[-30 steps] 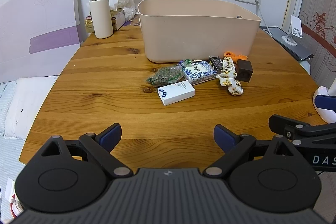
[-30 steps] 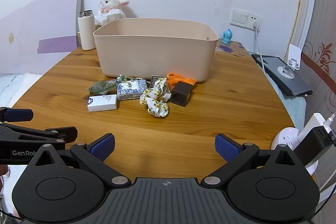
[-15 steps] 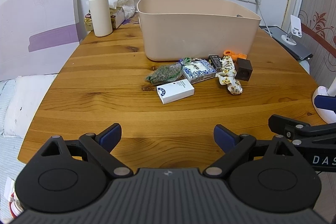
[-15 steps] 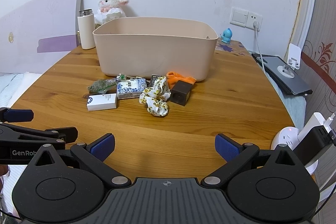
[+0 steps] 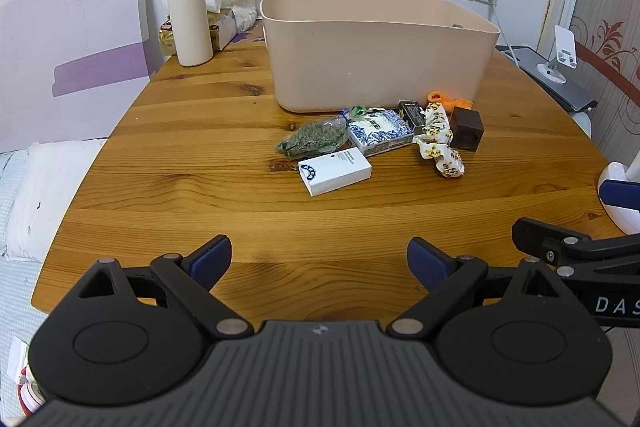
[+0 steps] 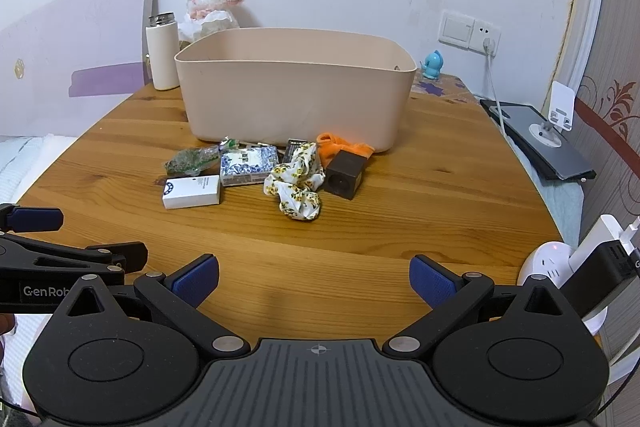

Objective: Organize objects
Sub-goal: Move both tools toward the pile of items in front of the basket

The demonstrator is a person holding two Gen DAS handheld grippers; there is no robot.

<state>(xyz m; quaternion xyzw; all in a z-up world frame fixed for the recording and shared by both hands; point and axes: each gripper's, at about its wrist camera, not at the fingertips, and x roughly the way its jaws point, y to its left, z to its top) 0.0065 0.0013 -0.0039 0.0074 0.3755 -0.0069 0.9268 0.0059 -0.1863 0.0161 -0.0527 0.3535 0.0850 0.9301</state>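
**Jaws wide open on both sides, nothing sorted yet**

Both grippers, left (image 5: pixel 319 259) and right (image 6: pixel 314 277), have their jaws spread wide with nothing between them, so nobody's grabbed a thing. They hover level over the near edge of the table (image 5: pixel 192 163), side by side, pointing at the clutter, well apart from it.

Looks like the very start: the white box (image 5: pixel 335 173), green packet (image 5: pixel 313 139), blue pack (image 5: pixel 378 131), scrunchie (image 6: pixel 298 183), brown cube (image 6: pixel 345 175) and orange thing (image 6: pixel 338 149) all sit on the wood just in front of the bin (image 5: pixel 376 59). Can't see the bin's floor. Everything's left to do.
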